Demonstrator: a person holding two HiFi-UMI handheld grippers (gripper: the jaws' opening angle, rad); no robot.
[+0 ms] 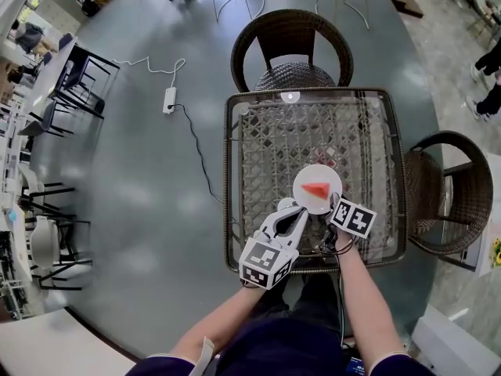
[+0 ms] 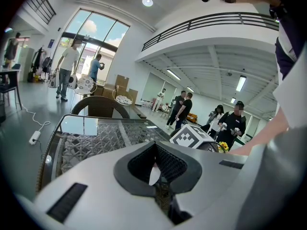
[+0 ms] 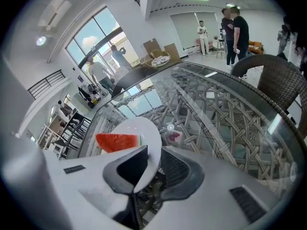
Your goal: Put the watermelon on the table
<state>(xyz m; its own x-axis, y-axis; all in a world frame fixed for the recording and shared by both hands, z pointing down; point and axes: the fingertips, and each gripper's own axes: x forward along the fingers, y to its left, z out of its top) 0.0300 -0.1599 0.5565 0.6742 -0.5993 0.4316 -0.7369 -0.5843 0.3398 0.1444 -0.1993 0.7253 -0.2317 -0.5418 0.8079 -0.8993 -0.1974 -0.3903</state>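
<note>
left gripper and right gripper each pinch the plate rim, watermelon on it, near the worktop front edge.

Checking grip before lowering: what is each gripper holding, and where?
Right gripper clamps the plate by its near rim, watermelon on it. Left gripper seems to pinch the left rim too.
</note>
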